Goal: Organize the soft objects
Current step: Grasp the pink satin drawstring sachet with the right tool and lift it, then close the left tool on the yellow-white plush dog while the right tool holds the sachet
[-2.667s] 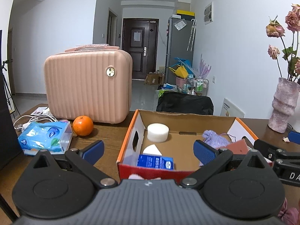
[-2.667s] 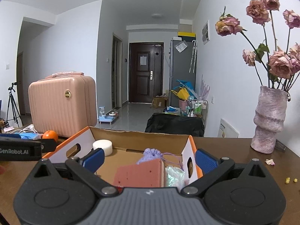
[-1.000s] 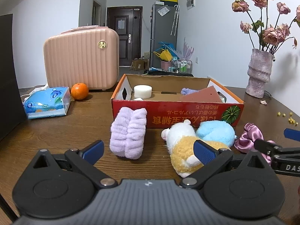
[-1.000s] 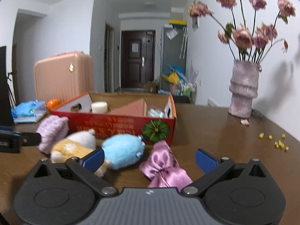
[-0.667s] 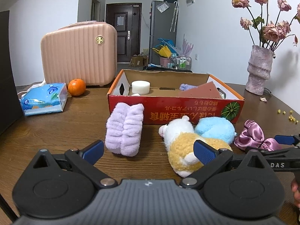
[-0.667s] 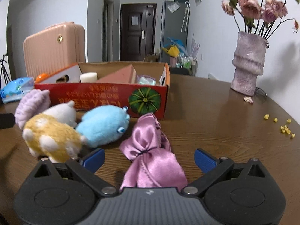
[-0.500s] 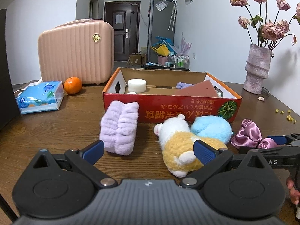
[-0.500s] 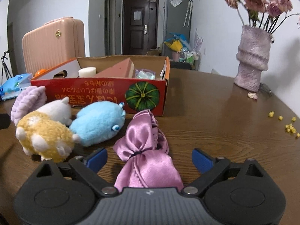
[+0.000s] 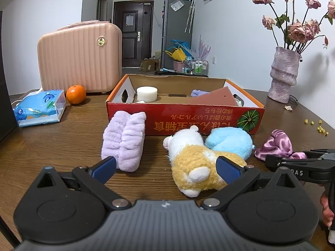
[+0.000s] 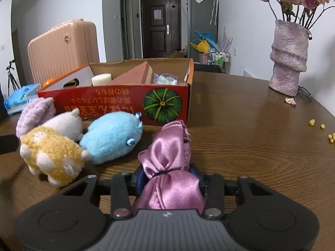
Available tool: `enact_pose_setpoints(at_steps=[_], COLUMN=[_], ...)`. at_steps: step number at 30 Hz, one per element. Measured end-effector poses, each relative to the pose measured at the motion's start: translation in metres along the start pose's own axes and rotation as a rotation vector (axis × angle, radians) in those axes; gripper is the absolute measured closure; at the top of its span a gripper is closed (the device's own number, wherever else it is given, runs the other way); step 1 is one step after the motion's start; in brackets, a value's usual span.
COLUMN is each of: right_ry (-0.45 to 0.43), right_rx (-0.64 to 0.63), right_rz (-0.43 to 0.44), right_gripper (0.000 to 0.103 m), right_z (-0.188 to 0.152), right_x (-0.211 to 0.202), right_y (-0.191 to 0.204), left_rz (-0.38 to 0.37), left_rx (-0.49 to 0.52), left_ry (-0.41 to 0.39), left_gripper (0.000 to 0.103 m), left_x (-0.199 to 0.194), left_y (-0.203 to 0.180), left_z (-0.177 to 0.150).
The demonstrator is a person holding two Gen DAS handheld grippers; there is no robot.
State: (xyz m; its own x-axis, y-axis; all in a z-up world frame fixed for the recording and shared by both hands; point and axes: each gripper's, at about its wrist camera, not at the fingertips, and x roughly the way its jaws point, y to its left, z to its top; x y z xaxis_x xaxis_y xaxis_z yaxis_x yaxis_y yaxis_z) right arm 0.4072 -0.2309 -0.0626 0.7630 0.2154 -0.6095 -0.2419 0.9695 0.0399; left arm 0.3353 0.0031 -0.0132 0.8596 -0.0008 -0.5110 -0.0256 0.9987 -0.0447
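My right gripper (image 10: 167,176) is shut on a pink satin scrunchie (image 10: 167,146) lying on the wooden table; it also shows in the left wrist view (image 9: 278,144). Left of it lie a blue plush (image 10: 113,138), a yellow-and-white plush (image 10: 52,148) and a lilac fuzzy headband (image 10: 33,113). In the left wrist view my left gripper (image 9: 165,167) is open and empty, just before the headband (image 9: 125,140) and the yellow plush (image 9: 199,159), with the blue plush (image 9: 230,140) behind. The red cardboard box (image 9: 209,121) stands behind them.
The box holds a white foam disc (image 9: 146,94), a brown sponge wedge (image 9: 219,98) and a plastic bag (image 10: 165,79). A pink suitcase (image 9: 79,58), an orange (image 9: 75,91) and a tissue pack (image 9: 39,108) stand at the left. A flower vase (image 10: 289,56) stands at the right.
My right gripper has moved down onto the scrunchie and closed on it. My left gripper has drifted slightly and stays open.
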Motion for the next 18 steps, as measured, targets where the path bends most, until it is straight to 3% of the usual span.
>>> enact_pose_setpoints(at_steps=[18], right_ry=[-0.229], right_rx=[0.056], right_rz=[0.011], right_gripper=[0.065], right_z=[0.002], right_x=[-0.059], right_y=[-0.005], left_rz=[-0.01], left_rx=[0.001], left_ry=[0.012], left_gripper=[0.0], left_x=[0.001], left_y=[-0.003], left_z=[-0.004])
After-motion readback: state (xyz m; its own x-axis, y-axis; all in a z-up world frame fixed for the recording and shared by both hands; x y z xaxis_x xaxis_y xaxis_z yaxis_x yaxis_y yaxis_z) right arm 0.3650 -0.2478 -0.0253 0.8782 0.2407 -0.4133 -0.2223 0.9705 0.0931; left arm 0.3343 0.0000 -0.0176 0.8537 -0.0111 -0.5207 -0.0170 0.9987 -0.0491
